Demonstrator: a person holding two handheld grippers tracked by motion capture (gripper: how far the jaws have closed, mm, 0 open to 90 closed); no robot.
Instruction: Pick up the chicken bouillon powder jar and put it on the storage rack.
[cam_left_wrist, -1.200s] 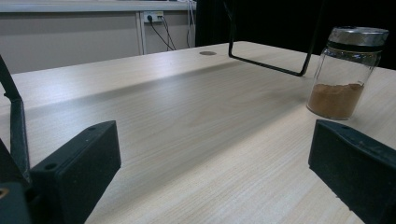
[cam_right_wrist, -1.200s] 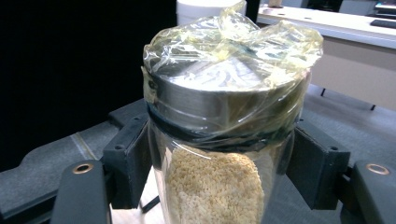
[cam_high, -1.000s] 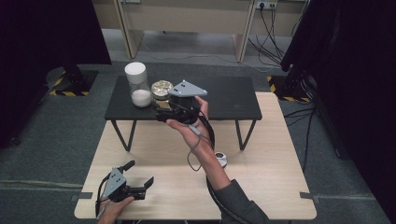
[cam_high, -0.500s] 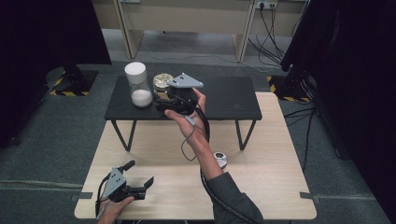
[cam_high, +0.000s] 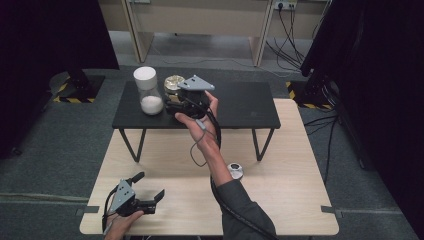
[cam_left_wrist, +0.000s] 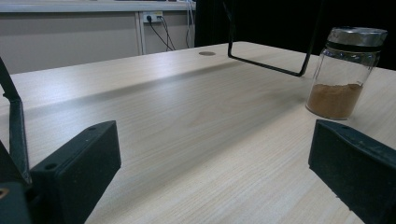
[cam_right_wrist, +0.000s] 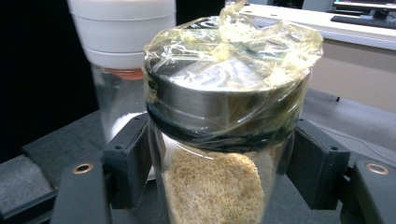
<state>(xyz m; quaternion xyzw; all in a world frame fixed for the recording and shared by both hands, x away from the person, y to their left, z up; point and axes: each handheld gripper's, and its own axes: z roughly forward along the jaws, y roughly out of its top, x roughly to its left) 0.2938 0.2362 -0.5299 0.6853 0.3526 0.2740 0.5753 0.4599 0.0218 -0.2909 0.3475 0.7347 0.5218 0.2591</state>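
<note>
My right gripper is shut on a glass jar of pale grains, whose metal lid is wrapped in yellowish film. In the right gripper view the black pads press the jar just under its lid. It is held over the left part of a low black table, close beside a taller jar with a white lid and white powder in its bottom. My left gripper rests open near the front left corner of the wooden table, with nothing between its jaws.
A small metal-lidded jar of brown powder stands on the wooden table right of my right forearm; it appears ahead and to the right in the left gripper view. The black table's wire legs stand on the wood. Dark curtains flank both sides.
My right gripper has carried the grain jar a little farther back and left, closer to the white-lidded jar. The left gripper has stayed where it was.
</note>
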